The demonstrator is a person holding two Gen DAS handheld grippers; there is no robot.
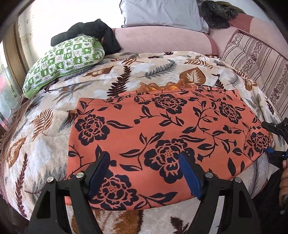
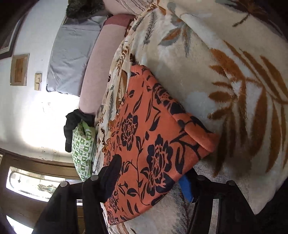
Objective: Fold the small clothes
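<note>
An orange garment with black flowers [image 1: 162, 129] lies folded flat on a leaf-print blanket [image 1: 45, 129]. My left gripper [image 1: 144, 163] is open, its blue-padded fingers hovering over the garment's near edge. My right gripper [image 1: 270, 138] shows at the garment's right edge. In the right wrist view the garment [image 2: 149, 136] lies between the wide-apart fingers of the right gripper [image 2: 153, 172]; one finger is above the cloth, the blue-padded one [image 2: 186, 187] under its edge. The jaws are open around the edge, not clamped.
A green-and-white patterned pillow [image 1: 66, 59] with a black cloth [image 1: 93, 32] on it lies at the blanket's far left. A pink bolster [image 1: 162, 39], a grey pillow [image 1: 162, 12] and a striped cushion [image 1: 255, 59] line the back.
</note>
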